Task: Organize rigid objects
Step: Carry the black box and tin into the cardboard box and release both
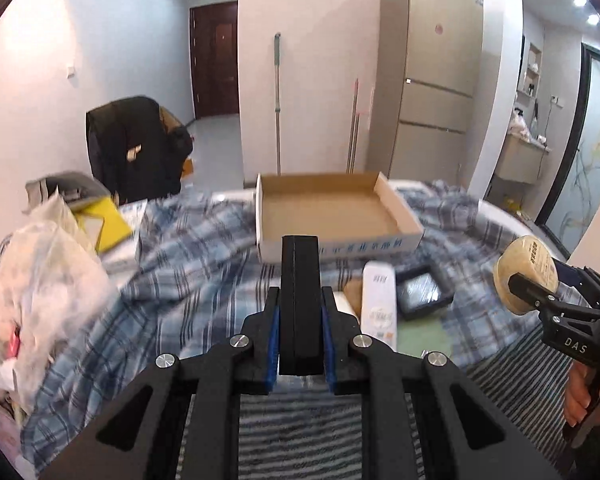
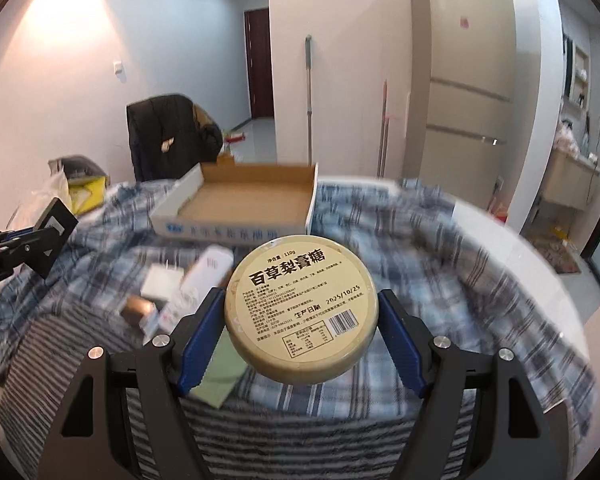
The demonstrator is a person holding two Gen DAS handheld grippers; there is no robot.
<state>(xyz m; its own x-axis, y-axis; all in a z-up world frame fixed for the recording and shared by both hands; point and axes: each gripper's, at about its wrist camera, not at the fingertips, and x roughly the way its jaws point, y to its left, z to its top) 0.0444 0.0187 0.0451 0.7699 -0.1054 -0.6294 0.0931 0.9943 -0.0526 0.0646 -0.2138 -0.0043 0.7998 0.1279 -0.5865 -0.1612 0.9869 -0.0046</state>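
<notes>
1. Above the plaid cloth (image 1: 204, 264), left tongs (image 1: 300, 308) clamp an upright black box (image 1: 300, 300).
2. Right tongs (image 2: 302, 312) grip a round tin (image 2: 302, 304), label facing the camera.
3. At 12 o'clock: empty cardboard tray (image 1: 400, 208) on the cloth.
4. Beneath, at 5 o'clock: white remote (image 1: 378, 304).
</notes>
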